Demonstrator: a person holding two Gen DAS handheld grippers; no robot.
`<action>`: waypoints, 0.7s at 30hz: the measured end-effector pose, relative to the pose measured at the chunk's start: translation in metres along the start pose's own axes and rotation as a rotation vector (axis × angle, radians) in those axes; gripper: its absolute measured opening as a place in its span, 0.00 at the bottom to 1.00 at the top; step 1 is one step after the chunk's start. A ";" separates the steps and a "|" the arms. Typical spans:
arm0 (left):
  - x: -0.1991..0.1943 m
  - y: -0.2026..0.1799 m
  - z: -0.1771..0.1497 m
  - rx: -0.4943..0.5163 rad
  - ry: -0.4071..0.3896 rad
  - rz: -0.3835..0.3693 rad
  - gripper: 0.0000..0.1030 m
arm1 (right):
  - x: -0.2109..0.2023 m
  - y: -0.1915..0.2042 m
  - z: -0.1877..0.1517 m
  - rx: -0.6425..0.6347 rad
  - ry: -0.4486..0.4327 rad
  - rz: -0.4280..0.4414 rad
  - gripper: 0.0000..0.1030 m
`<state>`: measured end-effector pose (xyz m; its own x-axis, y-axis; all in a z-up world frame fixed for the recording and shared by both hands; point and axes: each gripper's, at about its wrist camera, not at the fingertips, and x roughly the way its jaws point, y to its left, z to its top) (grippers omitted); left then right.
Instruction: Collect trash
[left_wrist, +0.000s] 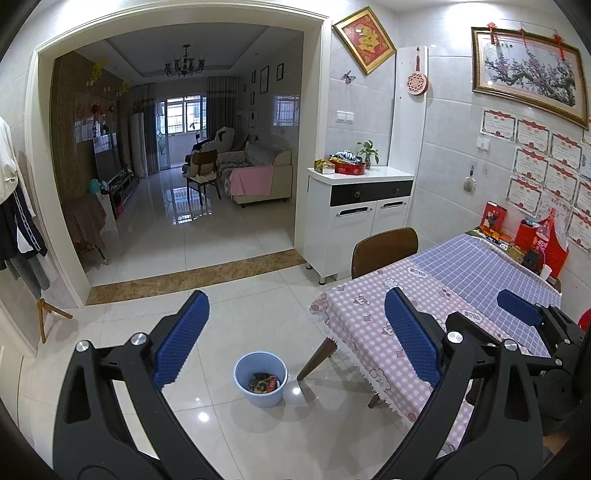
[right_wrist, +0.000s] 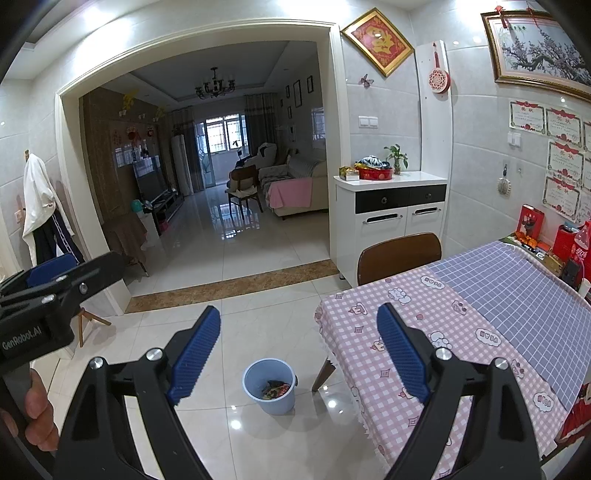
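Observation:
A light blue bin (left_wrist: 260, 384) stands on the tiled floor beside the table's corner leg, with crumpled wrappers (left_wrist: 263, 382) lying inside. It also shows in the right wrist view (right_wrist: 270, 387), with the trash (right_wrist: 276, 390) in it. My left gripper (left_wrist: 295, 339) is open and empty, held high above the floor and the bin. My right gripper (right_wrist: 299, 354) is open and empty too, at a similar height. The right gripper shows at the right edge of the left wrist view (left_wrist: 524, 310); the left gripper shows at the left edge of the right wrist view (right_wrist: 55, 280).
A table with a pink and purple checked cloth (left_wrist: 443, 295) fills the right side, with red boxes and a bottle (left_wrist: 535, 240) at its far end. A brown chair (left_wrist: 384, 251) stands at the table. A white cabinet (left_wrist: 358, 218) stands behind. A coat rack (left_wrist: 22, 221) is at the left.

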<state>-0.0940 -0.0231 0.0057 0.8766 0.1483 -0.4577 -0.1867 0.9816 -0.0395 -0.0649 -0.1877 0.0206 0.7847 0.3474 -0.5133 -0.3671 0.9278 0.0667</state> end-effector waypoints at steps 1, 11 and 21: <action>0.000 0.000 0.000 0.000 0.000 0.001 0.91 | 0.001 0.000 0.000 0.001 0.001 -0.001 0.83; 0.002 0.001 -0.002 0.001 0.003 -0.002 0.91 | 0.014 0.009 0.003 0.010 0.013 -0.008 0.83; 0.007 0.008 -0.006 -0.002 0.013 -0.003 0.91 | 0.023 0.021 0.002 0.016 0.018 -0.014 0.83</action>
<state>-0.0917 -0.0153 -0.0031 0.8716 0.1434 -0.4687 -0.1847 0.9819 -0.0431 -0.0531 -0.1601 0.0119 0.7806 0.3317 -0.5298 -0.3478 0.9348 0.0728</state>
